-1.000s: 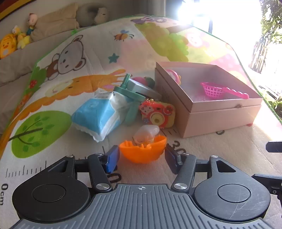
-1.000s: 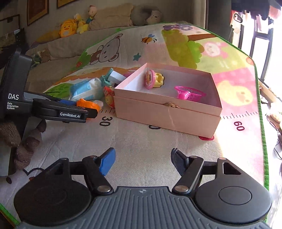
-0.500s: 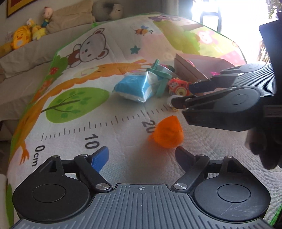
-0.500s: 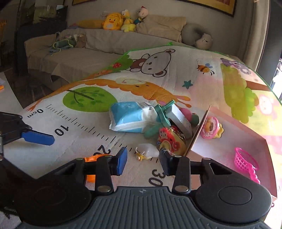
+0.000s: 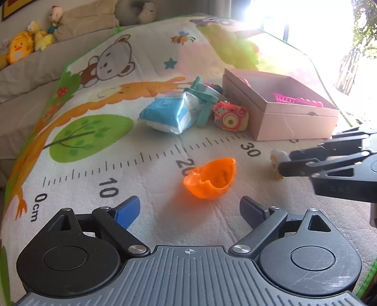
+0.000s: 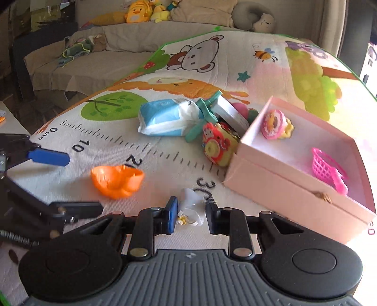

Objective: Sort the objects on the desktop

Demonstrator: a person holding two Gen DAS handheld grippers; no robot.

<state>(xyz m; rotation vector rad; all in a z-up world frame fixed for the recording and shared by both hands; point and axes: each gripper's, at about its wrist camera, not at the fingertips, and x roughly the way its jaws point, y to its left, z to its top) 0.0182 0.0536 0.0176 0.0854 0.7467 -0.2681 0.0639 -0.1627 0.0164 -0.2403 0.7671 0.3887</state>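
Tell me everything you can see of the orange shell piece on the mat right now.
The orange shell half is a thin, glossy, plastic-looking cup with a jagged, chipped rim. It lies tipped on its rounded side on the play mat, hollow facing the left gripper, by the printed 20 mark. It looks empty. Nothing grips it: the left gripper's open fingers sit short of it, and the right gripper is off to its side.

Beige sofa (image 6: 99, 56) behind; window (image 5: 306, 21), perhaps, glaring.
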